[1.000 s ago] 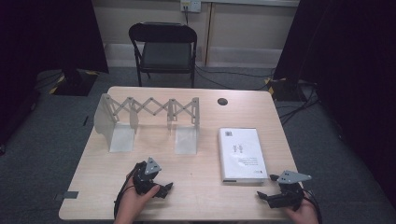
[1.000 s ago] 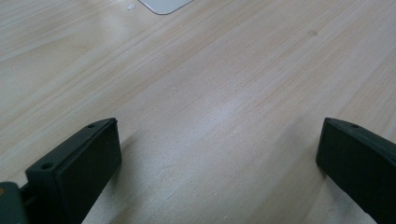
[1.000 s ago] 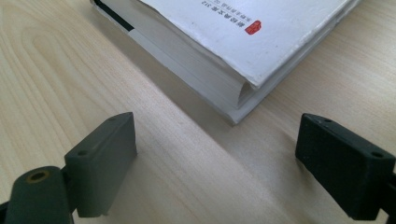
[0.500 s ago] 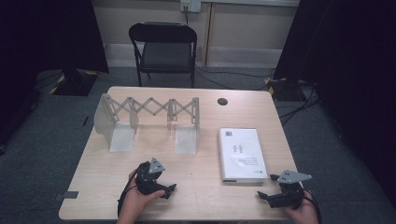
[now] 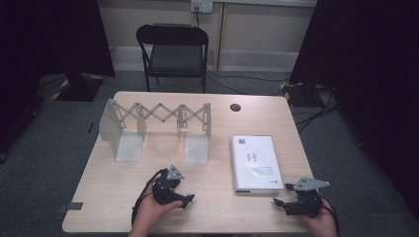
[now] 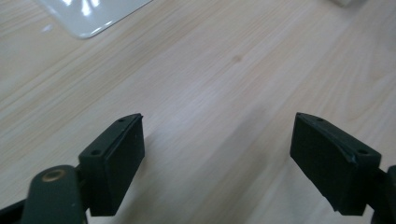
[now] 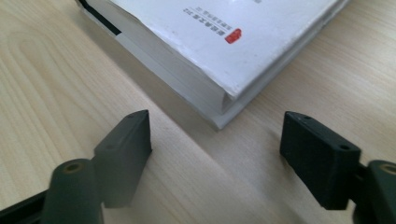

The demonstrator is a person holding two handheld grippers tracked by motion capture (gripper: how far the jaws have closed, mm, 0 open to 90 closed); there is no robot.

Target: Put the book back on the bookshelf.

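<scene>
A white book (image 5: 255,162) lies flat on the right half of the wooden table (image 5: 222,128). Its near corner (image 7: 219,100) fills the top of the right gripper view, just beyond the open jaws. My right gripper (image 5: 277,202) rests low near the table's front right edge, open and empty, a short way in front of the book. My left gripper (image 5: 188,199) sits at the front centre-left, pointing right, open with bare tabletop between its fingers (image 6: 114,158). A translucent white expanding rack (image 5: 155,123) stands at the back left.
A small dark round grommet (image 5: 235,107) is set in the table near the far edge. A black folding chair (image 5: 173,49) stands behind the table. Black curtains hang on both sides. A corner of the rack's plastic foot (image 6: 93,16) shows in the left gripper view.
The left hand and its gripper have shifted slightly right and turned a little on the table. The right gripper has stayed in place.
</scene>
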